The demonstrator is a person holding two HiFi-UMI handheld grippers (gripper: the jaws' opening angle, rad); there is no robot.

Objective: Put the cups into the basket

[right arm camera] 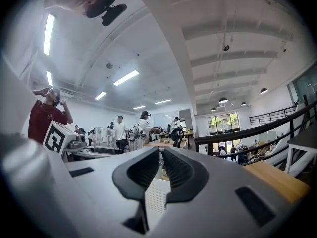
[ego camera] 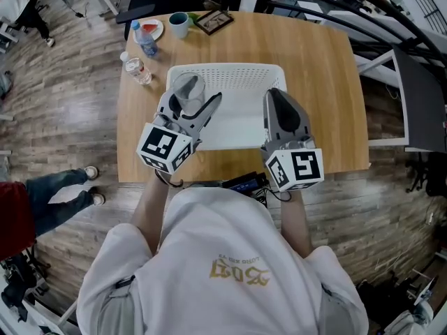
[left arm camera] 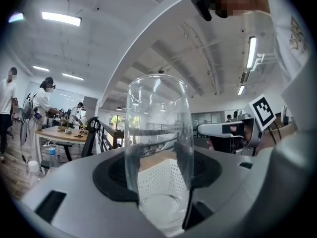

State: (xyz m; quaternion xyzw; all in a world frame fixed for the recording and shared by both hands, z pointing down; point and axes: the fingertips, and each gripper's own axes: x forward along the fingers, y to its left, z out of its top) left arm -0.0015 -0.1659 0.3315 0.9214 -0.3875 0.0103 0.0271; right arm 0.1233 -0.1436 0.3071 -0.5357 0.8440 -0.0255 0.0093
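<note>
A clear glass cup [ego camera: 187, 89] stands upright between the jaws of my left gripper [ego camera: 190, 103], which is shut on it over the left end of the white perforated basket [ego camera: 227, 69]. In the left gripper view the glass [left arm camera: 157, 128] fills the middle, with the basket's wall showing through it. My right gripper [ego camera: 276, 98] hovers over the basket's right part, its jaws shut with nothing between them [right arm camera: 161, 170]. A teal cup [ego camera: 179, 24] stands at the table's far edge.
On the wooden table [ego camera: 328, 82], two water bottles [ego camera: 137, 68] stand left of the basket, the further one [ego camera: 144, 39] next to a plate [ego camera: 152, 28]. A picture frame [ego camera: 214, 21] lies at the far edge. Chairs and another table stand behind.
</note>
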